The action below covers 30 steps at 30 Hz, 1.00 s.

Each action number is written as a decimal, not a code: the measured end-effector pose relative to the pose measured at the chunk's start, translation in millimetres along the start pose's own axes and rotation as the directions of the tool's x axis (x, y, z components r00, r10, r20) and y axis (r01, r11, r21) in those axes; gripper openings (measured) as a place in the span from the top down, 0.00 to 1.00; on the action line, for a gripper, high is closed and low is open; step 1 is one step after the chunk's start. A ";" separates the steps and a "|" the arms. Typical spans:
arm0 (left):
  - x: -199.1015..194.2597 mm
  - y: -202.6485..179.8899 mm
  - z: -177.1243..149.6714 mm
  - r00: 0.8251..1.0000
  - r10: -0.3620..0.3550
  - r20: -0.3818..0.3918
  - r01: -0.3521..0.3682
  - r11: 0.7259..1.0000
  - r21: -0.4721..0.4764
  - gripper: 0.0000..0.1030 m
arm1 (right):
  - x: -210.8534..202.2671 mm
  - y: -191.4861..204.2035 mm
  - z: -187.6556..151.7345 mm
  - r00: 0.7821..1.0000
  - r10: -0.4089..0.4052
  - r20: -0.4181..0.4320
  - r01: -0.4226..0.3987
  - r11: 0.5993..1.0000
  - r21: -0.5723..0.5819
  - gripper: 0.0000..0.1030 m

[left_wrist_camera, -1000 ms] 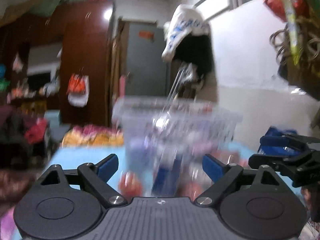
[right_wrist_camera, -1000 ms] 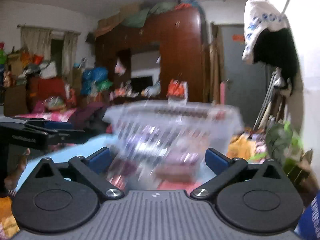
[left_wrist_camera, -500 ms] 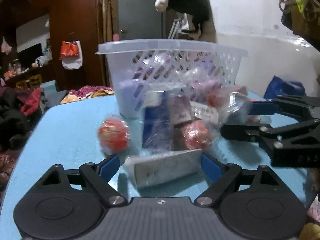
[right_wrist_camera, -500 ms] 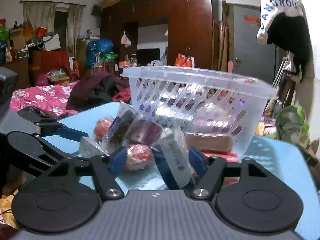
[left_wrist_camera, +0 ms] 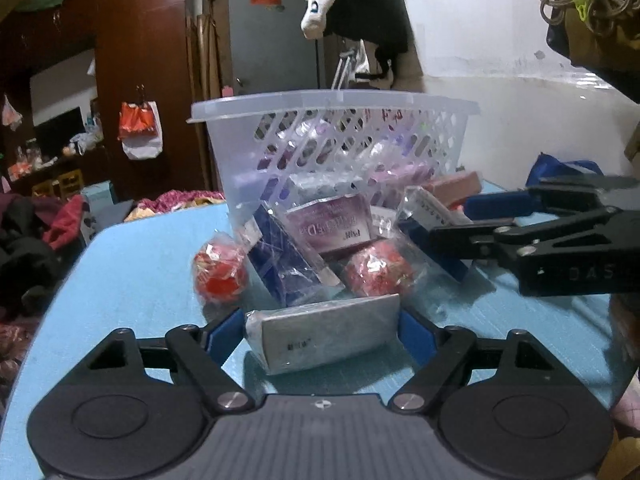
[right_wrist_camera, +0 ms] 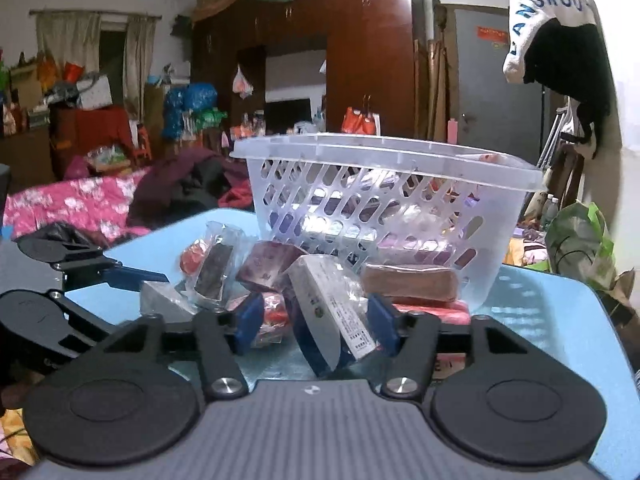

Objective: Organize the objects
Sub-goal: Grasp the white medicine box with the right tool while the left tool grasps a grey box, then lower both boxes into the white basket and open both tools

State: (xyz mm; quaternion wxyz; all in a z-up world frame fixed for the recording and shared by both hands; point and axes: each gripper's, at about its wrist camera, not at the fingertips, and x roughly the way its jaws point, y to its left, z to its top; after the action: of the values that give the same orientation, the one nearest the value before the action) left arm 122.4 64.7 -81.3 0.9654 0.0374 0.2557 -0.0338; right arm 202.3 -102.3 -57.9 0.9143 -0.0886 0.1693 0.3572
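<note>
At the blue table (left_wrist_camera: 132, 264), my left gripper (left_wrist_camera: 322, 330) has its jaws spread around a grey wrapped box (left_wrist_camera: 324, 332) that lies flat, long axis crosswise, running from one blue pad to the other; the jaws have just been closing, and both pads sit right at its ends, though I cannot tell whether they press yet. My right gripper (right_wrist_camera: 316, 322) comes in from the other side with a white-and-blue packet (right_wrist_camera: 332, 312) standing tilted between its jaws, which have just been opening; the right pad is beside the wrapper and the left pad stands apart from it. Both packets lie just in front of the clear basket (left_wrist_camera: 332, 106), among two red wrapped balls (left_wrist_camera: 220, 272) and a purple pack (left_wrist_camera: 332, 228). The basket rises directly beyond both grippers, so I judge each load must lift over its near rim.
</note>
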 end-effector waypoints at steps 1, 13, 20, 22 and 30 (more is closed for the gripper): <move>0.3 -1.8 -0.1 1.000 0.001 -0.001 -0.001 1.000 0.009 0.16 | 4.7 1.5 2.0 1.000 0.001 -0.026 -0.001 1.000 -0.010 0.33; -9.0 -4.3 -2.2 0.997 0.025 0.073 -0.026 1.000 0.009 0.17 | 7.9 -5.9 3.7 0.997 0.035 -0.073 -0.033 0.999 0.023 0.59; -29.8 -6.5 -9.3 0.983 0.027 0.184 -0.026 1.000 -0.008 0.17 | -31.4 -11.0 -6.7 0.996 0.061 0.061 -0.067 0.993 0.096 0.60; -31.8 -5.0 -9.4 0.982 0.015 0.188 -0.013 1.000 -0.014 0.17 | -40.0 -11.8 -10.2 0.995 0.058 0.085 -0.067 0.992 0.111 0.60; -36.8 -6.5 -12.4 0.974 -0.016 0.226 0.023 0.999 -0.030 0.17 | -38.8 -20.6 -25.5 0.994 0.032 0.104 -0.052 0.981 0.188 0.60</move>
State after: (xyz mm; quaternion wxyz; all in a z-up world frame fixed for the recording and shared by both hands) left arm 83.9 61.1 -74.1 0.9884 0.0151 0.1451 -0.0432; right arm 183.4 -148.7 -66.2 0.9182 0.0211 0.1582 0.3626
